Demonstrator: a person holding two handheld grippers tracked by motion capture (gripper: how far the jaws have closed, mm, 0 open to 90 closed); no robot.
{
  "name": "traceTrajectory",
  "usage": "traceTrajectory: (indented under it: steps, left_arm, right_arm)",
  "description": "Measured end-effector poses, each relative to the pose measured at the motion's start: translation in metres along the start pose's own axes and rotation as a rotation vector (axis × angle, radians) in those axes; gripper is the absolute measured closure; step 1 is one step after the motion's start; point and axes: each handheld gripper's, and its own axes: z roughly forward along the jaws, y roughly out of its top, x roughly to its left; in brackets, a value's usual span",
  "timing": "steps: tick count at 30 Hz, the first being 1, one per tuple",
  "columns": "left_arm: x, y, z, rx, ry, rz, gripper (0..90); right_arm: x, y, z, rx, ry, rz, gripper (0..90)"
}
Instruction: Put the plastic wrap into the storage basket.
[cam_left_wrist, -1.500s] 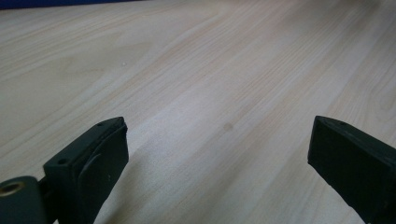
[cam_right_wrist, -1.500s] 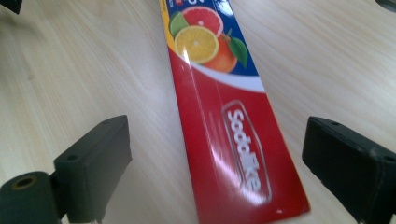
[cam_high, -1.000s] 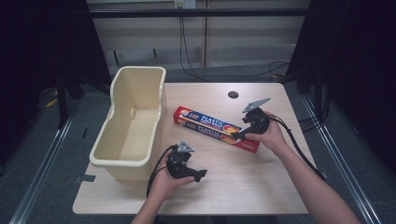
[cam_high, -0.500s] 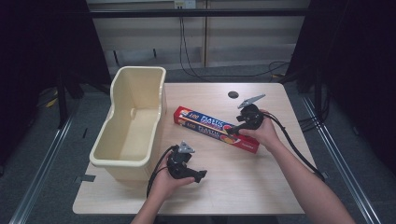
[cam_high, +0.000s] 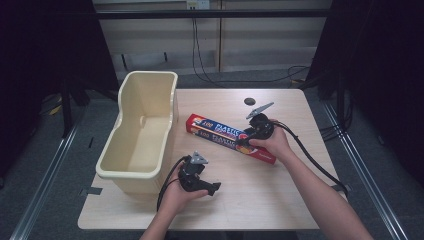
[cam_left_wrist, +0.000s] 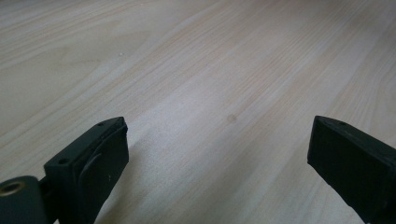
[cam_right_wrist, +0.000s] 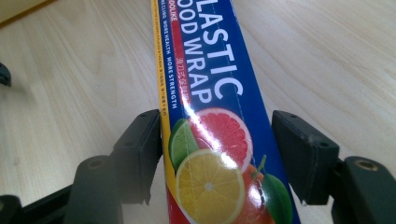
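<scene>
A long red and blue plastic wrap box (cam_high: 230, 138) lies slantwise on the wooden table (cam_high: 280, 200), right of centre. My right gripper (cam_high: 243, 141) is down on its right half. Its jaws have just been closing, with the box between them. In the right gripper view both pads (cam_right_wrist: 144, 149) press the sides of the box (cam_right_wrist: 210, 70), at the fruit picture. My left gripper (cam_high: 214, 188) rests near the front of the table, open, with bare wood between its jaws (cam_left_wrist: 217, 154).
A tall cream plastic bin (cam_high: 131, 175) stands at the table's left side, close to my left hand. A small dark round hole (cam_high: 249, 101) sits in the tabletop behind the box. Black cables trail from both grippers.
My right gripper moved a little left and down along the box, and its jaws went from wide apart to closed on the box's sides. The left gripper stayed put.
</scene>
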Motion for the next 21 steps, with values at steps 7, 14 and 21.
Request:
traceTrajectory:
  steps: [7,14,21]
  left_arm:
    - [-0.001,0.0,-0.001,0.015,0.01,0.015,5.2]
    - [-0.001,0.001,-0.002,0.006,0.006,0.011,5.3]
    - [-0.003,0.001,-0.002,0.015,0.01,0.015,5.3]
  right_arm:
    - [0.003,0.002,-0.002,0.026,-0.002,-0.055,38.4]
    - [0.008,-0.006,-0.011,0.066,-0.033,-0.082,40.5]
    - [0.007,-0.008,-0.011,0.062,-0.027,-0.014,37.7]
